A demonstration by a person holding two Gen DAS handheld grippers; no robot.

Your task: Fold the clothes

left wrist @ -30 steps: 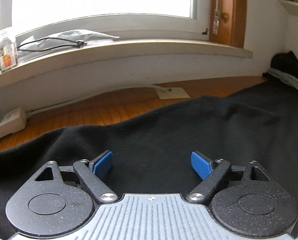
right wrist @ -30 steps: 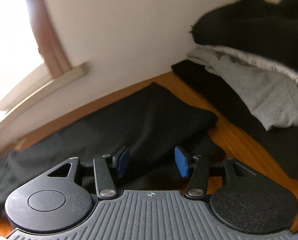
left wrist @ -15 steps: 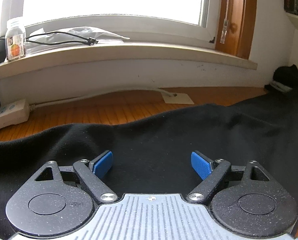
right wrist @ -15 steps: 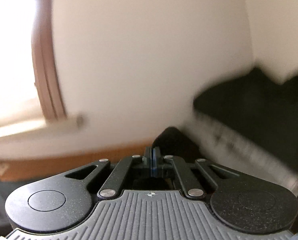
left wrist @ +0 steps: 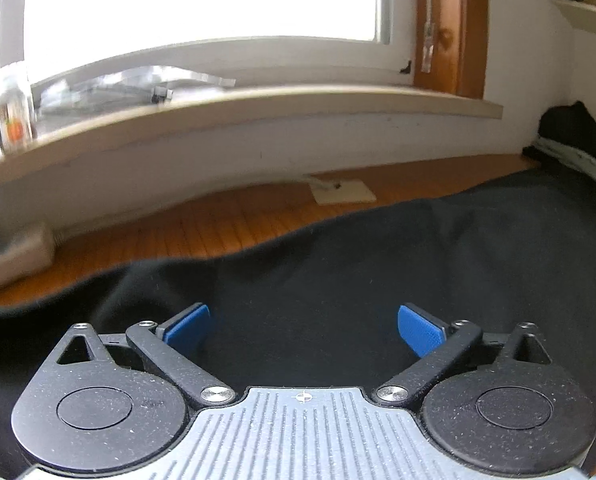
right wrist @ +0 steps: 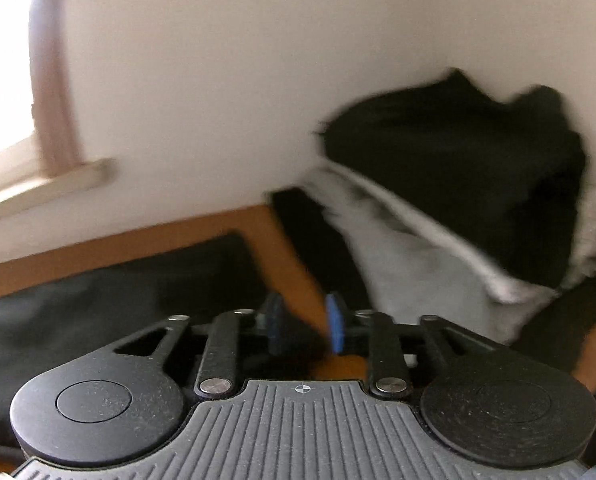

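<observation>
A black garment point(left wrist: 378, 280) lies spread across the wooden table point(left wrist: 217, 232). My left gripper point(left wrist: 304, 330) hovers low over it. Its jaws are opening and stand wide, and its blue pads point(left wrist: 187, 328) press on nothing. In the right wrist view the same black garment point(right wrist: 117, 280) reaches in from the left. My right gripper point(right wrist: 305, 322) is just above its right end and the bare wood point(right wrist: 298, 240). Its jaws are opening, part way apart, with no cloth pinched between them. This view is blurred.
A pile of black clothes point(right wrist: 458, 160) over grey clothes point(right wrist: 410, 264) sits in the right corner against the wall. On the window sill point(left wrist: 257, 100) are a small bottle point(left wrist: 13, 112) and a cable. A white power strip point(left wrist: 13, 256) and a paper slip point(left wrist: 344, 192) lie on the table's far side.
My right gripper shut, swung up toward the wall, then came back down toward the table and parted its jaws again. My left gripper's pads spread a little wider; it stayed over the garment.
</observation>
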